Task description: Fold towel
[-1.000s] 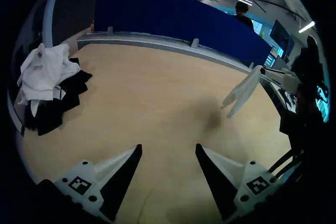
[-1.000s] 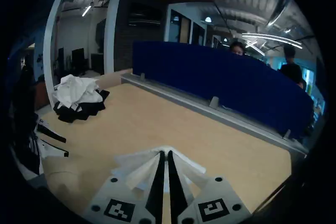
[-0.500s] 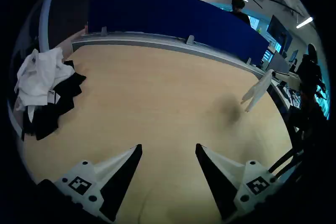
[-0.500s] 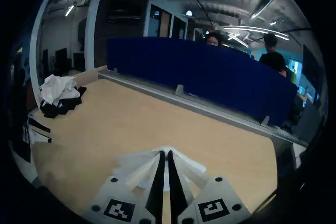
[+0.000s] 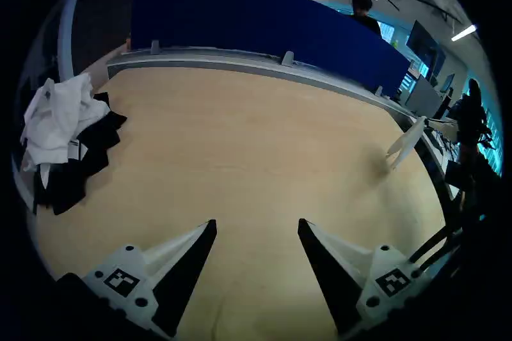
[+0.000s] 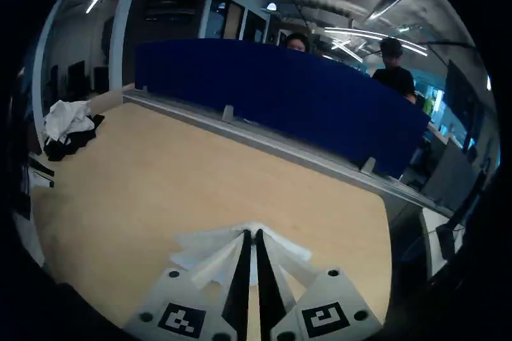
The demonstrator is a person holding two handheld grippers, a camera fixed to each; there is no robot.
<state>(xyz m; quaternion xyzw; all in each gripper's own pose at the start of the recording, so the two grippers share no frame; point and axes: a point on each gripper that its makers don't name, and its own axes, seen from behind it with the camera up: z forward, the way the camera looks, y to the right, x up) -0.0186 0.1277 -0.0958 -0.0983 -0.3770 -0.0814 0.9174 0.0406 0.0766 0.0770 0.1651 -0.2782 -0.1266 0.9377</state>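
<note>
White towel (image 6: 205, 248), just one, is pinched tight in the right gripper (image 6: 251, 233). The left gripper (image 5: 256, 222) is spread wide, holding nothing.

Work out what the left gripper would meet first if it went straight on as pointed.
Probably the bare wooden table; the left gripper aims between the clothes pile and the towel.

A pale wooden table (image 5: 243, 142) runs back to a grey rail (image 5: 256, 63), with a dark blue divider (image 5: 256, 21) standing upright along it. At the table's far left edge, crumpled white cloth (image 5: 57, 117) lies on top of black cloth (image 5: 77, 168). Behind the divider stand two people (image 6: 392, 59), heads and shoulders showing above it. A strip light (image 5: 464, 32) glows on the ceiling.
</note>
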